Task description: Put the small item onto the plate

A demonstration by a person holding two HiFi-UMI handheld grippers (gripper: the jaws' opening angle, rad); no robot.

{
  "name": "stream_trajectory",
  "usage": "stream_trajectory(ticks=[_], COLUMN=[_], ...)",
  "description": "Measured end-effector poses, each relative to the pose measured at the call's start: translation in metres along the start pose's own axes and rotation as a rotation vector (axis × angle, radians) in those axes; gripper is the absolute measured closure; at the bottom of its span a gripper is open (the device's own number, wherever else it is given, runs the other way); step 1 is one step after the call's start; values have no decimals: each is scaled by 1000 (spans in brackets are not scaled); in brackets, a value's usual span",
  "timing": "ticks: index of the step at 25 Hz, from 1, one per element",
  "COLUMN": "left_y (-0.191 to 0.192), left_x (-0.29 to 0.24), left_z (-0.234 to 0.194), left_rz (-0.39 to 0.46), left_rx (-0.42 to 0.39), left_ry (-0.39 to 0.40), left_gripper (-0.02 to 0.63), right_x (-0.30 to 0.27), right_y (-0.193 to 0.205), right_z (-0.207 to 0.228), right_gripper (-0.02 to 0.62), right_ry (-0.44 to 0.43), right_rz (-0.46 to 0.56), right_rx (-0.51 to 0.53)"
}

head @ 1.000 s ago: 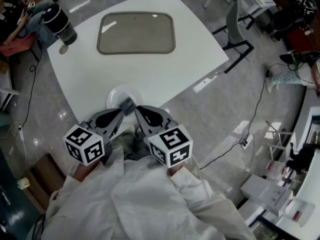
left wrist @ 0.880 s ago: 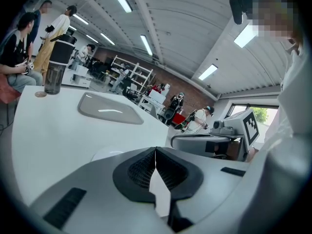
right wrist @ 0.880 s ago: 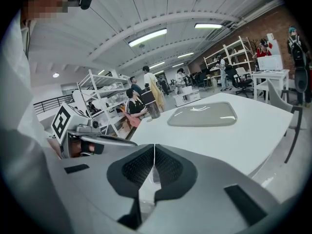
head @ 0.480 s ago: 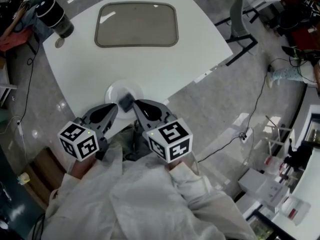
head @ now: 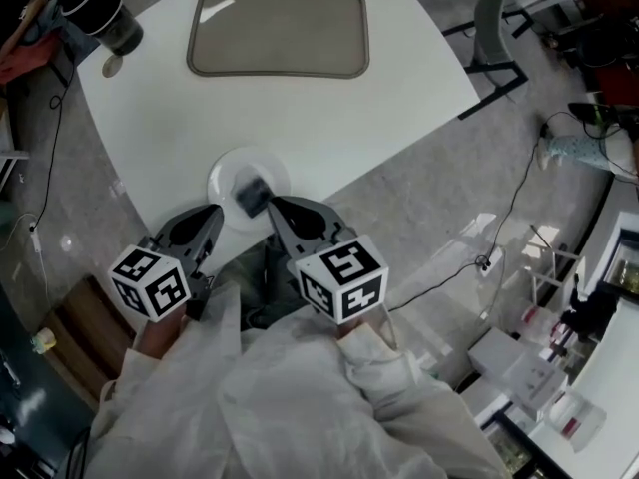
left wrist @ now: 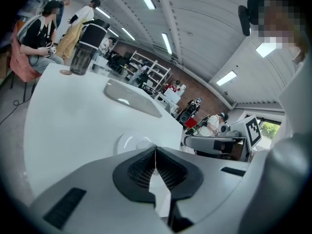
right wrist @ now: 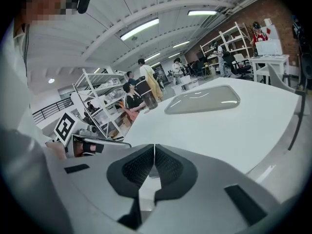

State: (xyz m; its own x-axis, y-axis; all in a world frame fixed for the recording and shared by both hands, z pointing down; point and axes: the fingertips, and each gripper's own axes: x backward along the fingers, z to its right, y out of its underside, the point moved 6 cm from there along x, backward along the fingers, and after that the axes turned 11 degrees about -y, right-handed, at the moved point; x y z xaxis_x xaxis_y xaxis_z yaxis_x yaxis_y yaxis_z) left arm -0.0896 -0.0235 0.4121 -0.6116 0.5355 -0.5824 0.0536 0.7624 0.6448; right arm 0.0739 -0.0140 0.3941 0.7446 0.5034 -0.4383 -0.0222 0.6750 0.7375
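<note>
A white plate [head: 226,173] sits at the near edge of the white table [head: 329,108]. A small dark grey item [head: 250,196] lies on it, blurred. My right gripper [head: 275,206] is shut, its tip just beside the item at the plate's near right rim. In the right gripper view its jaws [right wrist: 154,147] meet with nothing between them. My left gripper [head: 212,214] is shut too, just off the plate's near left rim. In the left gripper view the plate [left wrist: 127,143] shows faintly beyond its closed jaws [left wrist: 155,150].
A grey-brown tray [head: 278,28] lies at the far side of the table. A dark cylindrical jug [head: 98,13] stands at the far left corner. A chair [head: 494,18] is off the right edge, and a cable [head: 514,208] runs across the floor. People sit beyond the table.
The view has shifted, so the table sits higher in frame. The small item now lies nearer the plate's middle than its near rim. Both grippers stay shut, close to the plate.
</note>
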Motion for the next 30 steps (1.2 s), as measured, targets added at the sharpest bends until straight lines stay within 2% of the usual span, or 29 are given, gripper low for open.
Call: stream_trajectory(ticks=[6, 21, 30], left_y=[5, 14, 16], left_x=[-9, -17, -20], left_z=[-25, -36, -46], left_rz=[-31, -102, -158], left_rx=[19, 47, 50], left_ry=[-78, -142, -173], left_gripper=[594, 591, 527], right_x=[-16, -12, -19], right_y=[8, 23, 21], right_z=[13, 34, 42], right_gripper=[579, 578, 577], right_ry=[18, 41, 53], right_rz=[-37, -113, -110], right_rx=[-20, -77, -130])
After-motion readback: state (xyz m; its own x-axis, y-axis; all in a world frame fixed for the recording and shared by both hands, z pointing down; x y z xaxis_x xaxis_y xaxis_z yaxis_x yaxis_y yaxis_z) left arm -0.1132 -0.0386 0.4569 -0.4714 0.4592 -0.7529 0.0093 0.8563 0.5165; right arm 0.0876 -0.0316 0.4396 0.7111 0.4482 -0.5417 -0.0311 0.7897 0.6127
